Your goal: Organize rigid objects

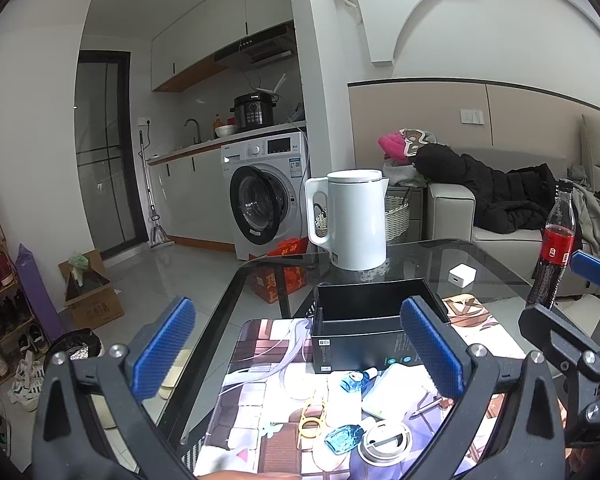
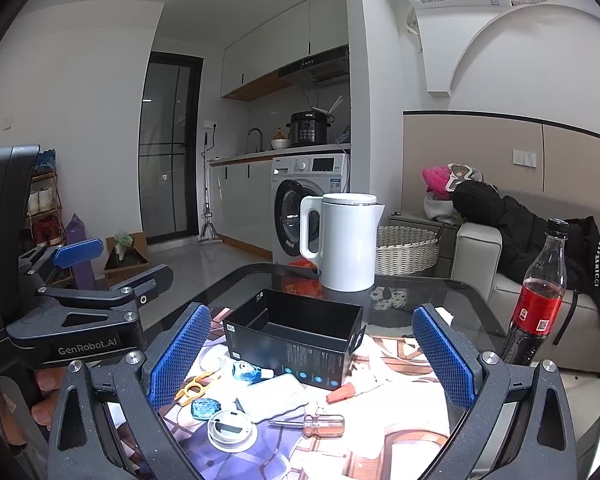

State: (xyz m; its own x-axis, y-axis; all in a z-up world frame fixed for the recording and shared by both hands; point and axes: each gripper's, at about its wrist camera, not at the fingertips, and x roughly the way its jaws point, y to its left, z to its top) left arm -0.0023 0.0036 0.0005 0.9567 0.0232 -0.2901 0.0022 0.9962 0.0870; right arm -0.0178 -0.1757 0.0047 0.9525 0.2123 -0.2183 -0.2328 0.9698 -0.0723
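Glass counter (image 1: 420, 256) before a kitchen nook. Left hand-held gripper (image 1: 300, 350) spread wide, empty; black box (image 1: 374, 322) just ahead, empty, small items loose below. Right hand-held gripper (image 2: 312, 358) likewise wide, empty; screwdriver (image 2: 320, 425) beneath, unsorted. Barely begun, apparently.

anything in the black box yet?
No: in the right wrist view the black box shows only bare dark interior, while the screwdriver and other small items lie on the mat before it.
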